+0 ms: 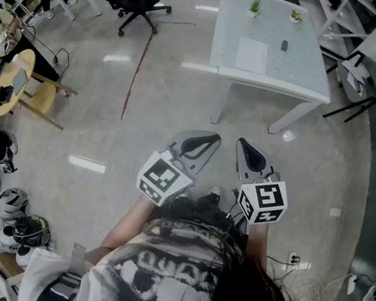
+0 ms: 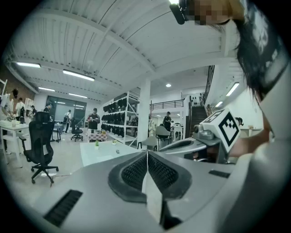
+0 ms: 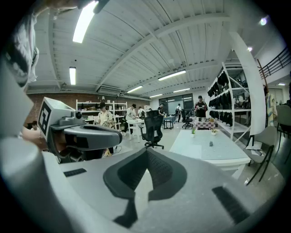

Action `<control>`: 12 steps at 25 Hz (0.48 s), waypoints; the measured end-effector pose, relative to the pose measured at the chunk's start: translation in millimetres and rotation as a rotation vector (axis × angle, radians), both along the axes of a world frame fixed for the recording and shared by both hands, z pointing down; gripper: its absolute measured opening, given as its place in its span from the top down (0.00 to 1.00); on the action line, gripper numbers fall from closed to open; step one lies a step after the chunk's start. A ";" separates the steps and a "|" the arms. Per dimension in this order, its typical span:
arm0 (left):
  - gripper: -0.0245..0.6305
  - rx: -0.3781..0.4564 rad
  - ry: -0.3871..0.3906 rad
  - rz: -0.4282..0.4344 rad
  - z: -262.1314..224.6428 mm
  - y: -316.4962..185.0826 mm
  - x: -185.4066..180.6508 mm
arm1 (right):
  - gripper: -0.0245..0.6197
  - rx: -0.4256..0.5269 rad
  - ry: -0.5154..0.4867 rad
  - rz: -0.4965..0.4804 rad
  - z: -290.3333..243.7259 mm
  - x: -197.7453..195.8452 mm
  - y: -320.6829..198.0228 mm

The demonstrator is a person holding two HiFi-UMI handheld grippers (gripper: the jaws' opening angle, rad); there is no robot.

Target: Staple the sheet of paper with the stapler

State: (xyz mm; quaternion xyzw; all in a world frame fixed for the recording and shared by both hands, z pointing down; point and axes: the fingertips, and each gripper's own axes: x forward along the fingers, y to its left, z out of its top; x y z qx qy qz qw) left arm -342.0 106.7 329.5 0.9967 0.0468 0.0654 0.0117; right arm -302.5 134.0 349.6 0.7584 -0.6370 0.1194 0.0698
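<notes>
Two pots (image 1: 255,7) sat at the 12 o'clock edge of the table (image 1: 296,82), each holding a small green plant. The stapler (image 1: 285,45) lay at 2 o'clock of the paper (image 1: 252,55), long axis roughly 12-to-6, its front too small to tell. Left gripper (image 1: 202,143) and right gripper (image 1: 248,149) hung well short of the table, jaws together on nothing.

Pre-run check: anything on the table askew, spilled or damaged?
Nothing stands out. The sheet of paper lies flat and square to the table. The stapler sits apart from it, on its right in the head view. Two potted plants stand upright at the far edge.
</notes>
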 end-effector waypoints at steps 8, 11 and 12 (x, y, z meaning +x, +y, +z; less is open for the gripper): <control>0.95 -0.006 -0.008 -0.020 4.1 6.6 18.4 | 0.96 0.015 -0.036 0.018 9.1 28.4 12.0; 0.95 -0.006 -0.017 -0.035 8.3 9.8 28.2 | 0.96 0.015 -0.042 0.021 12.1 43.7 20.1; 0.95 -0.006 -0.019 -0.040 8.9 10.6 31.5 | 0.96 0.014 -0.043 0.020 12.6 47.9 22.4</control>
